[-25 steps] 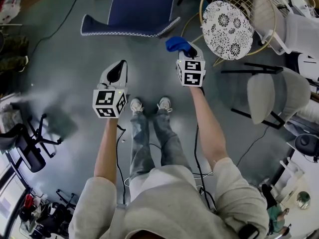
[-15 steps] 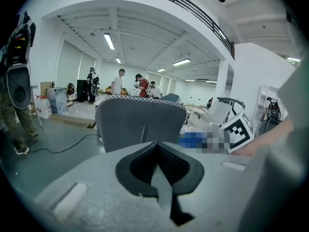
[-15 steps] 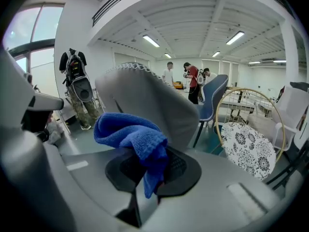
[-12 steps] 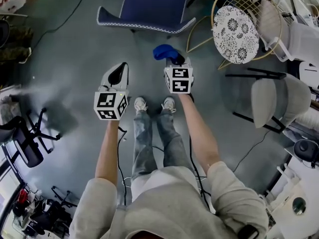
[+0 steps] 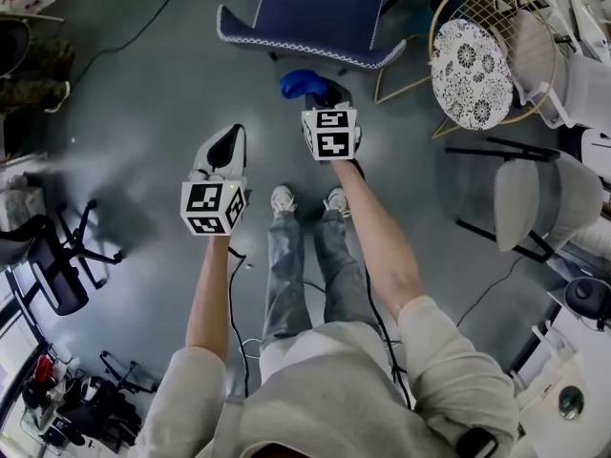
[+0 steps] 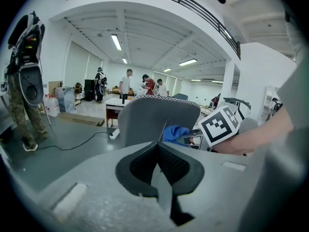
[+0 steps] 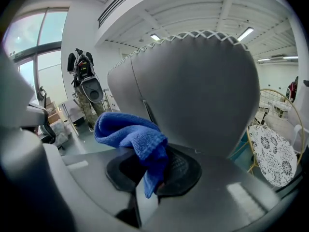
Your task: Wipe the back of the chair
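Head view: right gripper (image 5: 323,103), pinching the blue cloth (image 5: 299,82), has moved left and farther out, now just short of the chair back (image 5: 315,12). Contact likely not made yet, so wiping is about to begin. Left gripper (image 5: 225,146) idles nearer, jaws together, empty.

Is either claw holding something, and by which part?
The right gripper pinches the blue cloth by one bunched edge; the left gripper is shut on nothing.
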Demonstrator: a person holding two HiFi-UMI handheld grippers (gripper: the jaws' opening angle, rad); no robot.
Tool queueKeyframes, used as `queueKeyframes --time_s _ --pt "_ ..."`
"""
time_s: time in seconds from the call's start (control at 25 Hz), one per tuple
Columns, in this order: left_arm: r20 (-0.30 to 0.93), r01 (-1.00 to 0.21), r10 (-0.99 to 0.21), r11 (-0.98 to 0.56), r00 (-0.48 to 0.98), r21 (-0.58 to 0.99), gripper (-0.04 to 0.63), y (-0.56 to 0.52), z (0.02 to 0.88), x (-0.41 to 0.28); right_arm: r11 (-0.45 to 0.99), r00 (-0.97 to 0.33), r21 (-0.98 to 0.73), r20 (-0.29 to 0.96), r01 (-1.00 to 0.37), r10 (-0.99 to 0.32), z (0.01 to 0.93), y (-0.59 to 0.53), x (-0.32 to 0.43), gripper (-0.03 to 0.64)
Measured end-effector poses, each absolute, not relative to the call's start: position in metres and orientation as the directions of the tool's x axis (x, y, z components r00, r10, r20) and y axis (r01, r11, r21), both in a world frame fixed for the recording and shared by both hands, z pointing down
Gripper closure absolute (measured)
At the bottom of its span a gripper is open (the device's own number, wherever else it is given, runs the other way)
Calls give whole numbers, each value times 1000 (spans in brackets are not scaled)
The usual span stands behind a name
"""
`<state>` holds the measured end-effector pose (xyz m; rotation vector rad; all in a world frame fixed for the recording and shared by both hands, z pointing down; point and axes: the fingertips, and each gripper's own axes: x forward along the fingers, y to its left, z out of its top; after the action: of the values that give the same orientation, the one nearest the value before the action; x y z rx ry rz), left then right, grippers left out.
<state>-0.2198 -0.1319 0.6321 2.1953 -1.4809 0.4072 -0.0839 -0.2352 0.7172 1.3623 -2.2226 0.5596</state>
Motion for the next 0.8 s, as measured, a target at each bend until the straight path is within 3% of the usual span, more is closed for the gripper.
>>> queueKeyframes --time_s 0.32,0.8 --pt "495 -935 -793 -293 355 201 595 -134 637 -245 384 -366 -107 605 -917 -707 721 -267 -101 565" --pt "498 -917 -770 -346 398 198 595 -142 638 -215 296 -289 -93 608 -951 -739 723 -265 -41 563"
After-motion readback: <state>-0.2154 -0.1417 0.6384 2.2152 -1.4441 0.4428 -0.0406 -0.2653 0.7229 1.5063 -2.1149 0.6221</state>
